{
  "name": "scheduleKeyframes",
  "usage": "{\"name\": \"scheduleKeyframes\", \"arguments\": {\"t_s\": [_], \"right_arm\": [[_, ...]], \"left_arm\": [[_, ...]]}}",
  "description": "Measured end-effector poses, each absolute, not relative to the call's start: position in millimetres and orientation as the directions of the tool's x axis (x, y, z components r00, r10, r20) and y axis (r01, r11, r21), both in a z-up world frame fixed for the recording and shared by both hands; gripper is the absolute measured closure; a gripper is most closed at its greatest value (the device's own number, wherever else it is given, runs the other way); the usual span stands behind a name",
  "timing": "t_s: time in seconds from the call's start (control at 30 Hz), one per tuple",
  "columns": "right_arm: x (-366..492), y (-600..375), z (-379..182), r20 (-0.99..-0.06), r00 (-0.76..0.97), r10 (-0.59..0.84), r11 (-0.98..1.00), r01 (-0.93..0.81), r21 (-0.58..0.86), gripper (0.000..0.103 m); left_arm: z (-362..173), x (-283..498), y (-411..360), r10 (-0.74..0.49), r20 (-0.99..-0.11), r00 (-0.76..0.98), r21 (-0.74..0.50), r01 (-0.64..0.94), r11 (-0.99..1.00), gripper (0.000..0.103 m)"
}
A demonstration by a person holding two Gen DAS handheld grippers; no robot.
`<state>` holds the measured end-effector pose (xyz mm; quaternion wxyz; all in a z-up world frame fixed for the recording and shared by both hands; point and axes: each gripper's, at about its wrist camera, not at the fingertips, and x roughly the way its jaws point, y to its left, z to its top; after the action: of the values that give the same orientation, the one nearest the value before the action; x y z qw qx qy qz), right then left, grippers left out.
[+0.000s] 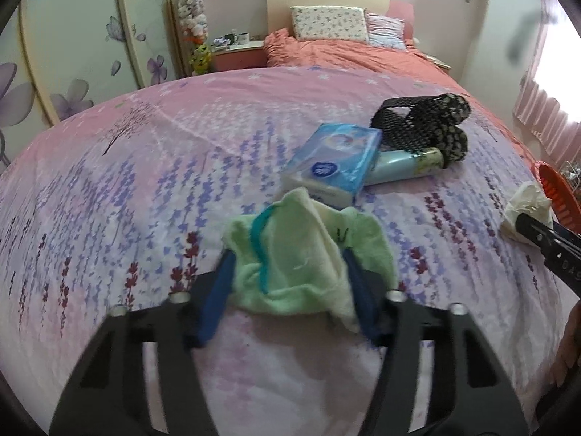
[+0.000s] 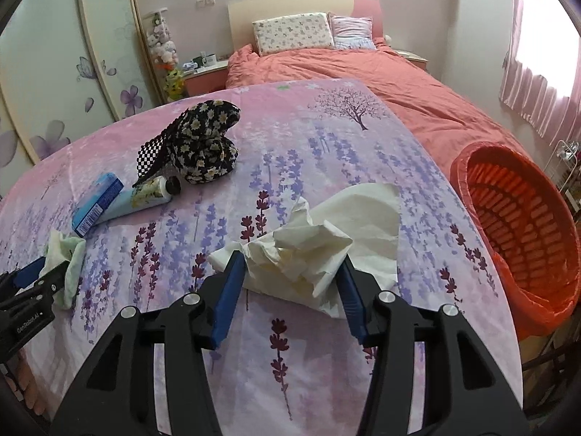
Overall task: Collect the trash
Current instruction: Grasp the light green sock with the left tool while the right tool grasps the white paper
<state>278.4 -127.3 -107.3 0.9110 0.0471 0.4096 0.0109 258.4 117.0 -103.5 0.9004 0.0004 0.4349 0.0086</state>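
Observation:
A crumpled pale green cloth (image 1: 290, 239) lies bunched between the blue pads of my left gripper (image 1: 287, 254), which press on its two sides just above the pink floral bed cover (image 1: 145, 167). My right gripper (image 2: 292, 258) is shut on a crumpled white tissue (image 2: 308, 243), part of which trails on the cover. The right wrist view shows the left gripper (image 2: 47, 272) at the far left with the green cloth (image 2: 69, 261) in it. An orange slatted basket (image 2: 468, 167) stands off the bed's right edge, close to the tissue.
A blue tissue pack (image 1: 334, 163), a light blue tube (image 1: 399, 165) and a black floral fabric bundle (image 1: 425, 123) lie together further up the bed. A salmon quilt (image 2: 399, 83) and pillows are beyond. A wardrobe stands on the left, a curtained window on the right.

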Motion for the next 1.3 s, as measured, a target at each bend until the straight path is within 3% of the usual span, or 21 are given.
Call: {"name": "scheduleKeyframes", "arguments": {"t_s": [0.03,0.13,0.2,0.53,1.3], "right_arm": [[280,-129,-108,-0.748,0.661,0.068,0.994,0.02,0.109,0.051],[280,-134,-110,-0.75,0.656,0.088,0.991,0.022,0.135,0.05],[280,-135,-110,-0.751,0.655,0.09,0.99,0.022,0.138,0.049],[282,-134,-113,-0.757,0.647,0.09,0.991,0.02,0.136,0.047],[281,-141,-117,-0.754,0.646,0.118,0.985,0.02,0.171,0.046]], "left_arm": [[-103,258,116,0.018,-0.781,0.624,0.012,-0.013,1.0,0.07],[-100,256,119,0.009,-0.771,0.636,-0.002,-0.016,1.0,0.085],[-97,253,124,-0.015,-0.762,0.647,-0.033,-0.016,0.999,0.088],[-101,254,122,0.043,-0.769,0.638,0.026,-0.036,0.999,0.083],[-102,251,136,-0.014,-0.776,0.631,-0.059,-0.05,0.997,0.078]]}}
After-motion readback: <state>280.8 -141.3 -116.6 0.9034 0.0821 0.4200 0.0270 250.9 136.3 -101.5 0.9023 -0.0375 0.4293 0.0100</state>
